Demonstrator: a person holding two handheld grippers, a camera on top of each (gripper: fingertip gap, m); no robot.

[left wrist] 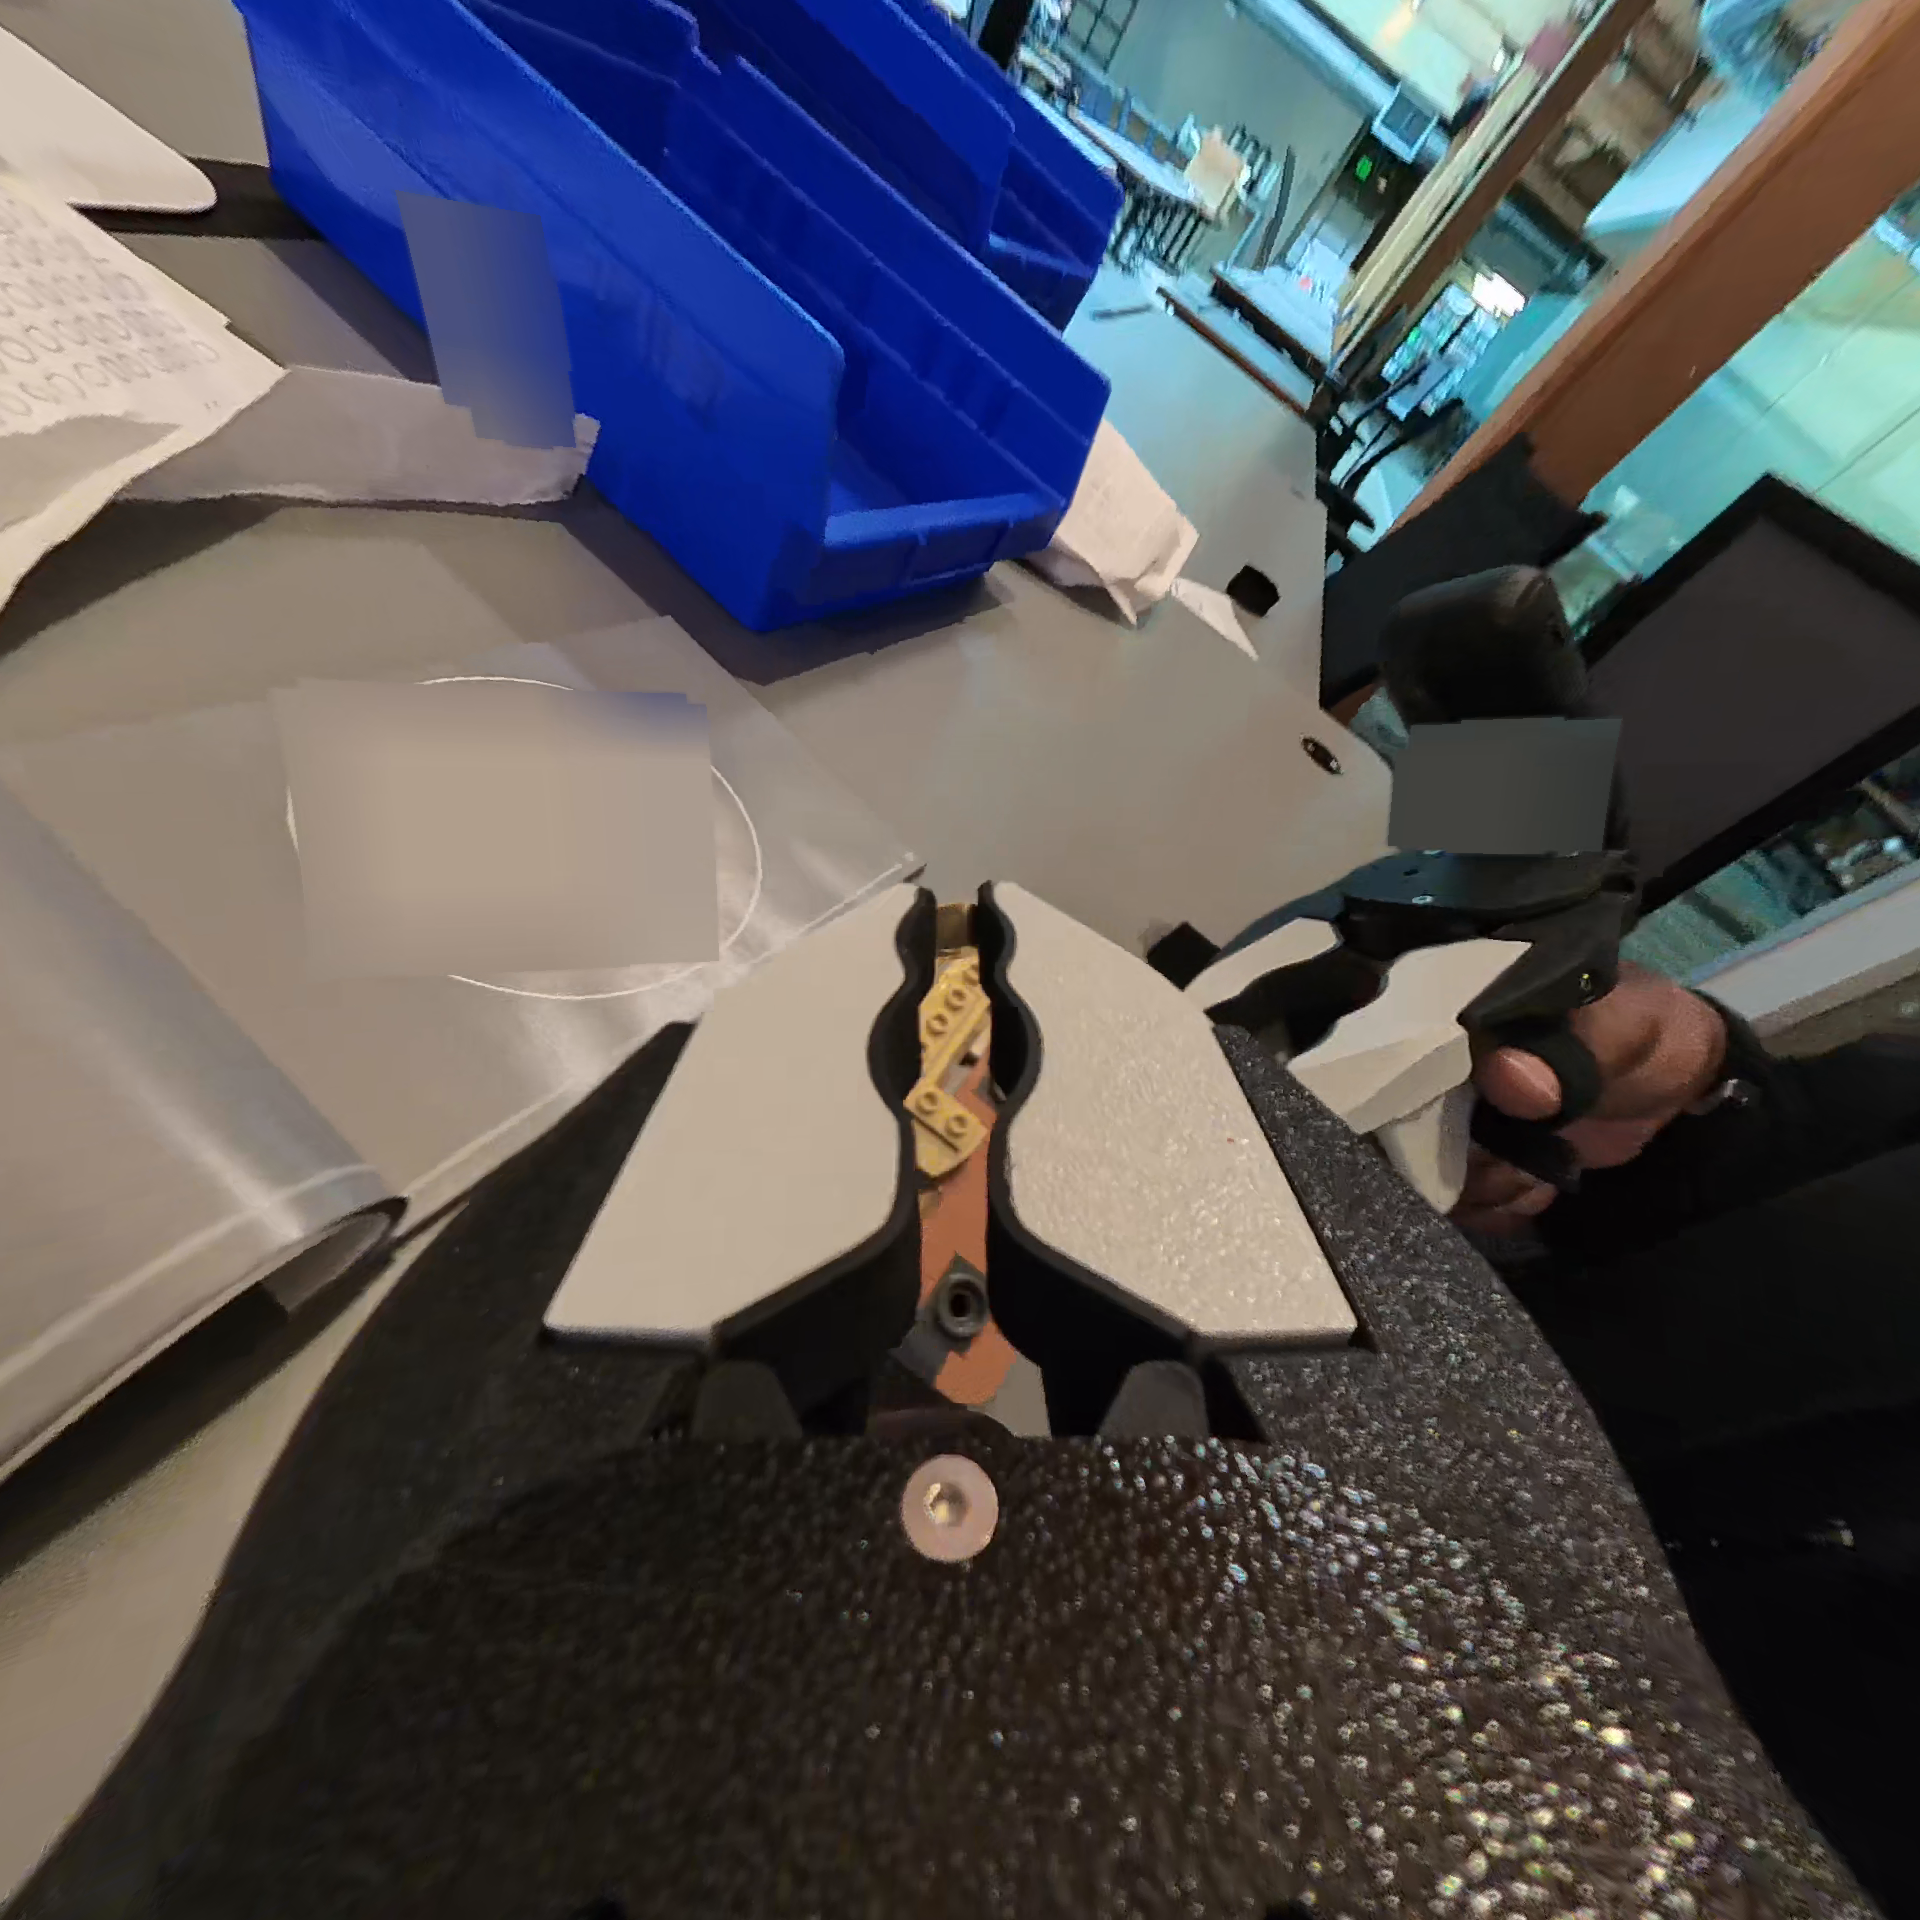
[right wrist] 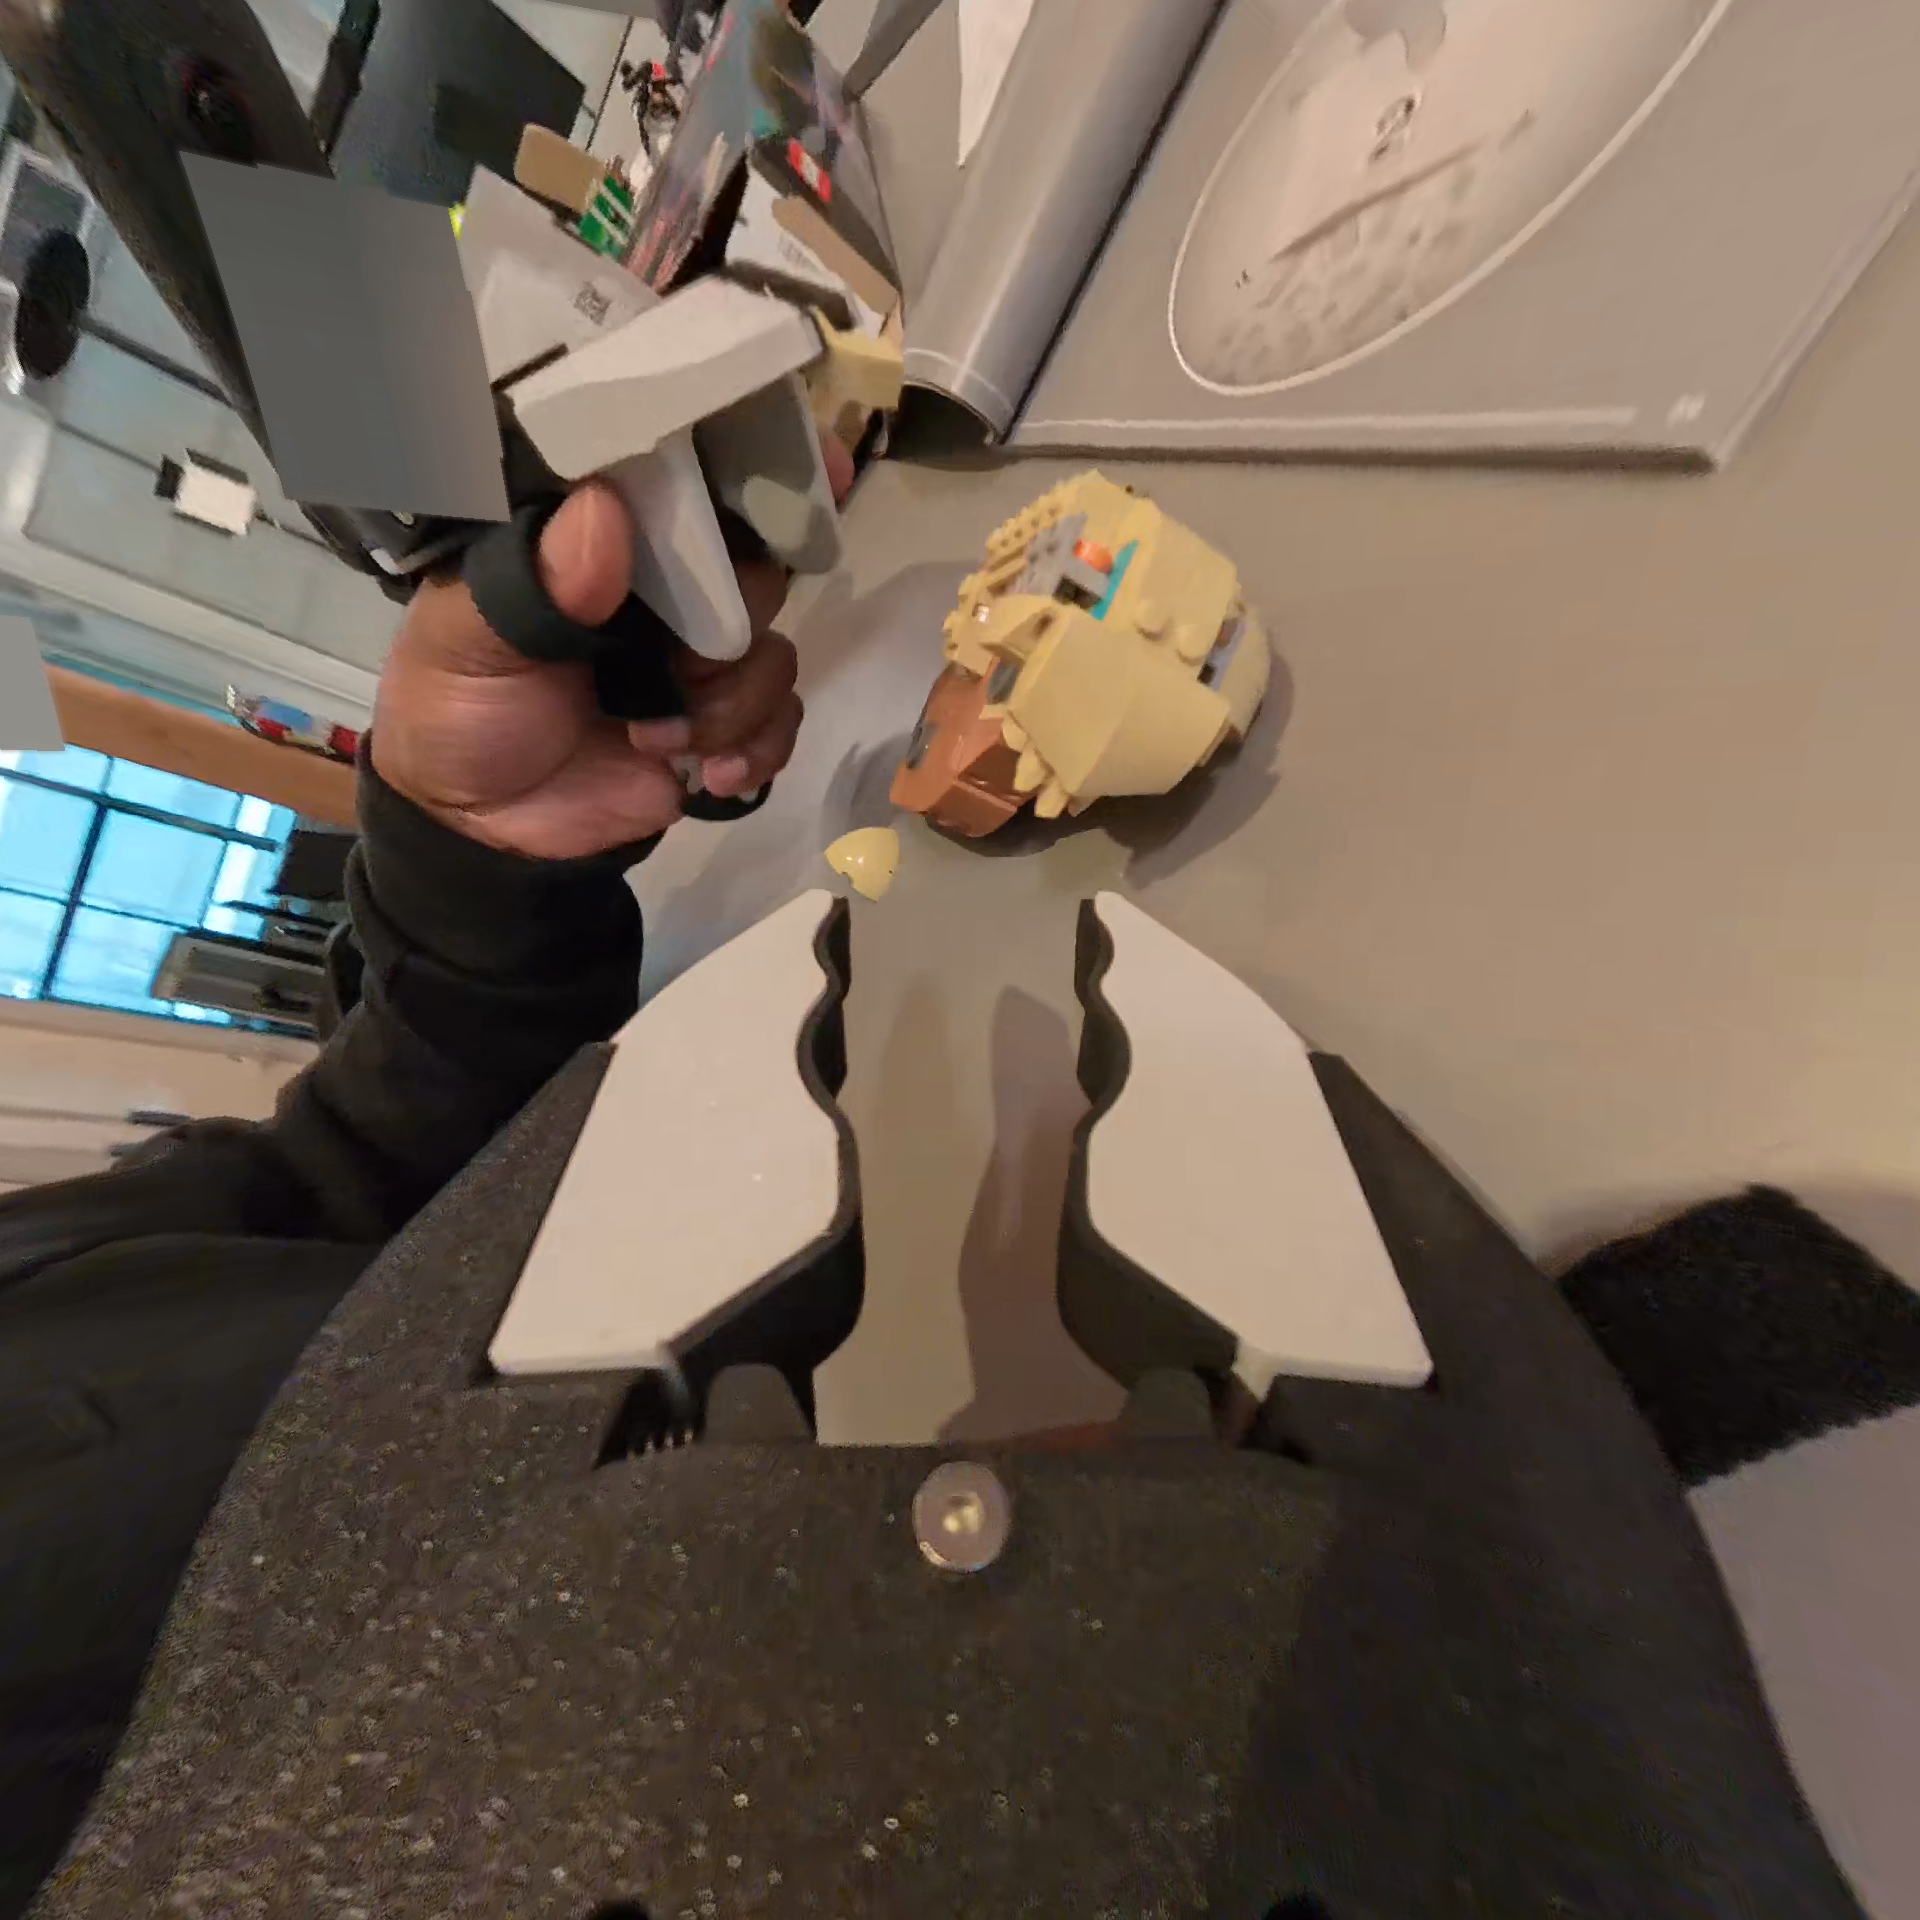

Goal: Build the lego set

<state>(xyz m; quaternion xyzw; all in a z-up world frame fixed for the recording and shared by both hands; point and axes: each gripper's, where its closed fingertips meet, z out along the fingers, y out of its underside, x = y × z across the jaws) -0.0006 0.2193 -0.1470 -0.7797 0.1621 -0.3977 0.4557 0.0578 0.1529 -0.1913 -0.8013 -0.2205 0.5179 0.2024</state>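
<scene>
Left gripper [left wrist: 954, 902] clamped a tan brick piece [left wrist: 948, 1023]; right gripper [right wrist: 961, 909], jaws open, hovered below a tan-and-brown brick model [right wrist: 1091, 675] at frame centre.

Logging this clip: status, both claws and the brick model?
Left claw shut on a tan brick piece. Right claw open, empty, above the table. Tan-and-brown brick model just ahead, loose tan dome piece beside it.

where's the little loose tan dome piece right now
In the right wrist view the tan dome piece lies on the grey table, just beyond the right gripper's left fingertip and just left of the brick-built head.
</scene>
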